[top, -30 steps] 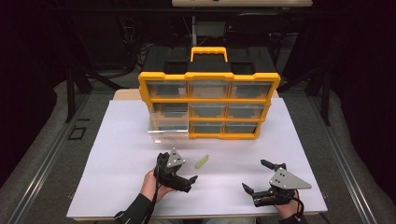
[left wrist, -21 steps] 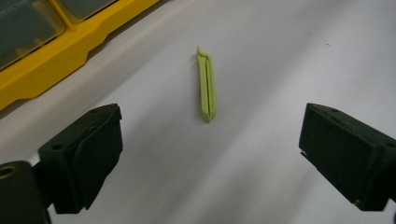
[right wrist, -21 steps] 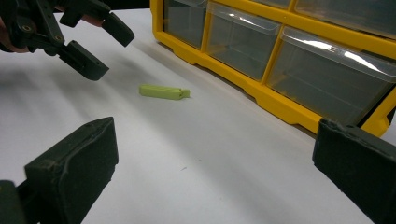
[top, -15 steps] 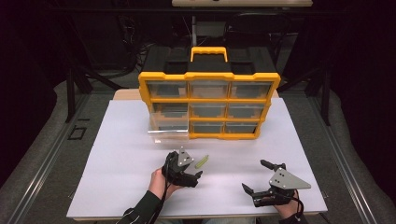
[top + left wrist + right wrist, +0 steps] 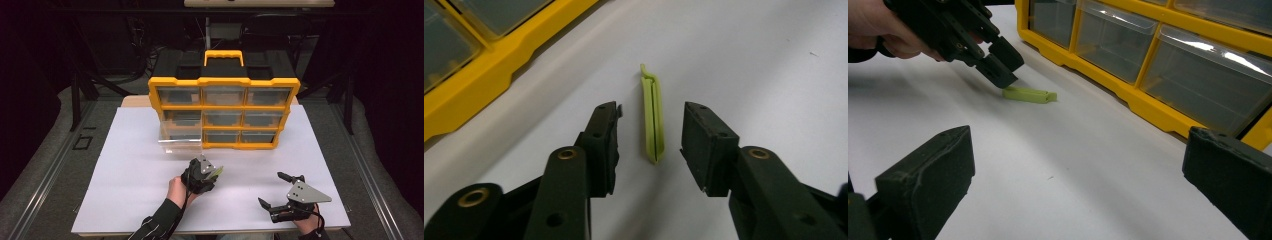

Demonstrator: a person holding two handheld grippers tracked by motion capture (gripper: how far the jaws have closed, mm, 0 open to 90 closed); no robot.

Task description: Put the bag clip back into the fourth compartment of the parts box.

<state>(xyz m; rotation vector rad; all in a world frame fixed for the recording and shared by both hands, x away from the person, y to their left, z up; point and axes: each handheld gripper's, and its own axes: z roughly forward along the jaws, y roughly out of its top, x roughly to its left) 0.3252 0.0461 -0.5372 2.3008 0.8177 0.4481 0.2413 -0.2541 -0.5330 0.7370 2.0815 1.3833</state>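
Slim lime-green plastic clip [image 5: 652, 120], flat on matte white board [image 5: 125, 170], lies between left gripper [image 5: 651, 137] jaws, just closing, pads not yet touching. Right gripper [image 5: 281, 191] gapes empty, well apart. Yellow-framed organizer [image 5: 223, 82], clear drawers, stands behind; one clear drawer [image 5: 180, 137] pulled out.

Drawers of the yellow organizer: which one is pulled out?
The clear drawer at the left end of the yellow organizer, below its top row, juts forward over the white table; the other drawers sit flush in the frame.
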